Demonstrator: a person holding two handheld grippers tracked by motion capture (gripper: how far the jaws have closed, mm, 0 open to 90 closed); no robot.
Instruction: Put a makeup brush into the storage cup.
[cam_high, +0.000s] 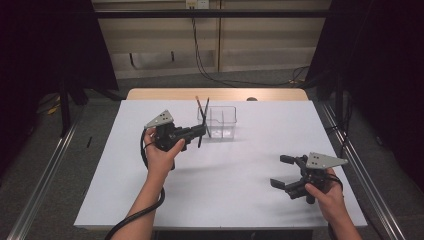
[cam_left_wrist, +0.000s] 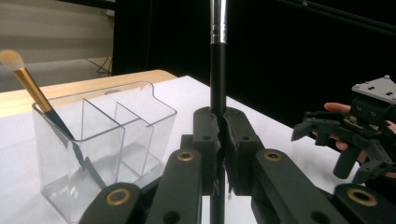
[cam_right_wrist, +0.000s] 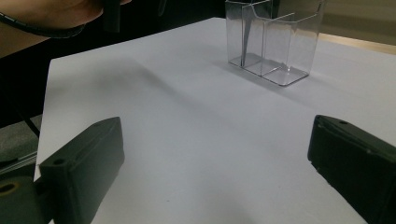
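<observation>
My left gripper (cam_high: 201, 131) is shut on a black makeup brush (cam_high: 205, 112), which stands nearly upright just left of a clear compartmented organizer (cam_high: 223, 128). In the left gripper view the jaws pinch the black handle (cam_left_wrist: 217, 70) below its silver ferrule, with the organizer (cam_left_wrist: 116, 135) to the left. A second brush with a gold handle (cam_left_wrist: 33, 91) leans in the organizer's end compartment, also visible from above (cam_high: 199, 106). My right gripper (cam_high: 283, 172) hovers open near the table's front right, with nothing between its jaws (cam_right_wrist: 215, 163). The organizer (cam_right_wrist: 273, 44) stands far ahead of it.
A white sheet (cam_high: 225, 200) covers the table, and a strip of wooden tabletop (cam_high: 215, 94) shows at the back. Metal rails run along both sides of the table. Black curtains hang left and right.
</observation>
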